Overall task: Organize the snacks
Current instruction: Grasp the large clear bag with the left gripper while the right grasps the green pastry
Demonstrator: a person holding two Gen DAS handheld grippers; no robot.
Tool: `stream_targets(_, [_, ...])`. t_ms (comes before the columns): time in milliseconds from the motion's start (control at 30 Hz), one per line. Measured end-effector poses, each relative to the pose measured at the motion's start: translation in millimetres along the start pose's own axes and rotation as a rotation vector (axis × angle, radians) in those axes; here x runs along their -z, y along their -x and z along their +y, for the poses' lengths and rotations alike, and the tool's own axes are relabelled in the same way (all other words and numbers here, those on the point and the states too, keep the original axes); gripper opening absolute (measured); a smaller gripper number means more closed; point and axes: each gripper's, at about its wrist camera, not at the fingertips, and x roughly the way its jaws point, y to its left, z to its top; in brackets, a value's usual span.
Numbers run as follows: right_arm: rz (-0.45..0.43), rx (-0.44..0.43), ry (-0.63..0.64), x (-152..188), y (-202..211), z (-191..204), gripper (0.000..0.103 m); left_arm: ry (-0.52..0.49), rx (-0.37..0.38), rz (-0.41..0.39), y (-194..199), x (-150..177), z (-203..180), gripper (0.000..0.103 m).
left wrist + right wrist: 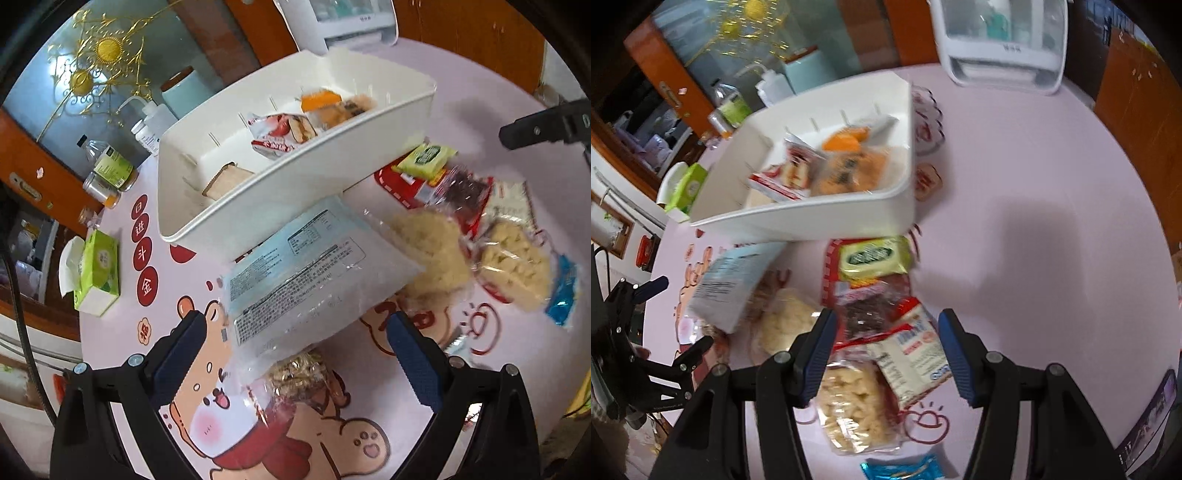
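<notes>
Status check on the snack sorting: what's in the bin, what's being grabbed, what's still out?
Done: a few packets, a red-and-white one and an orange one, lie in the white bin.

In hand: nothing gripped. The left gripper is open over the pale blue bag; the right gripper is open over the white packet.

Left: the green packet, crackers bag and others remain on the table.

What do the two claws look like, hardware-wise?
Both match. The left claw and right claw each have black angular plastic linkage arms joined with round silver bolt heads, and two long fingers faced with dark blue ribbed pads. In the right wrist view the left claw appears from the side, all black with small screws. A black cable runs along the left edge. No hands or sleeves show.
</notes>
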Motion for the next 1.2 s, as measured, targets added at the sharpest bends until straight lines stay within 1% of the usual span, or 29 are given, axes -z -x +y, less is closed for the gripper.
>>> stream_targets(100, [0.046,-0.044,-0.027,-1,-16,-9,0.058,-0.016,-0.038,0.019,-15,-3,-5,0.098])
stream_targets(267, [0.074,-0.05,-0.038,-8,-35,-13,0.058,-0.031,-0.072,0.06,-38,-8,-7,0.098])
stream_targets(400, [0.076,-0.051,-0.011,-22,-47,-5,0.058,-0.029,-0.095,0.076,-50,-13,-6,0.098])
stream_targets(467, [0.079,-0.046,0.007,-30,-56,0,0.067,-0.021,-0.087,0.081,-54,-16,-5,0.098])
stream_targets(500, [0.077,-0.04,0.015,-33,-59,3,0.076,-0.019,-0.093,0.079,-55,-18,-4,0.098])
stream_targets(533, [0.07,-0.035,0.027,-36,-63,7,0.078,-0.019,-0.094,0.08,-56,-19,-4,0.098])
stream_targets(600, [0.065,-0.033,0.059,-41,-70,16,0.078,-0.013,-0.087,0.08,-57,-21,-3,0.098])
stream_targets(700, [0.081,-0.014,0.096,-47,-85,27,0.078,0.003,-0.07,0.086,-59,-22,0,0.098])
stream_targets(800, [0.103,0.03,0.116,-50,-99,32,0.078,0.028,-0.016,0.095,-60,-23,5,0.087])
stream_targets(867, [0.127,0.037,0.114,-50,-106,33,0.078,0.049,0.024,0.103,-60,-23,8,0.071])
stream_targets(900, [0.129,0.038,0.108,-49,-107,32,0.077,0.057,0.037,0.107,-60,-24,9,0.069])
stream_targets(933, [0.12,0.046,0.109,-49,-106,33,0.072,0.057,0.038,0.107,-59,-23,8,0.066])
stream_targets(1000, [0.12,0.054,0.118,-50,-106,33,0.066,0.057,0.037,0.101,-57,-23,8,0.061])
stream_targets(1067, [0.121,0.039,0.117,-49,-105,32,0.06,0.062,0.039,0.087,-53,-23,9,0.054])
stream_targets(1100, [0.122,0.025,0.116,-48,-104,31,0.054,0.063,0.037,0.076,-50,-23,9,0.053])
stream_targets(1167, [0.129,0.004,0.109,-47,-104,29,0.054,0.072,0.035,0.059,-44,-22,9,0.046])
stream_targets(1200, [0.127,-0.004,0.106,-46,-102,28,0.054,0.079,0.034,0.047,-39,-22,11,0.044])
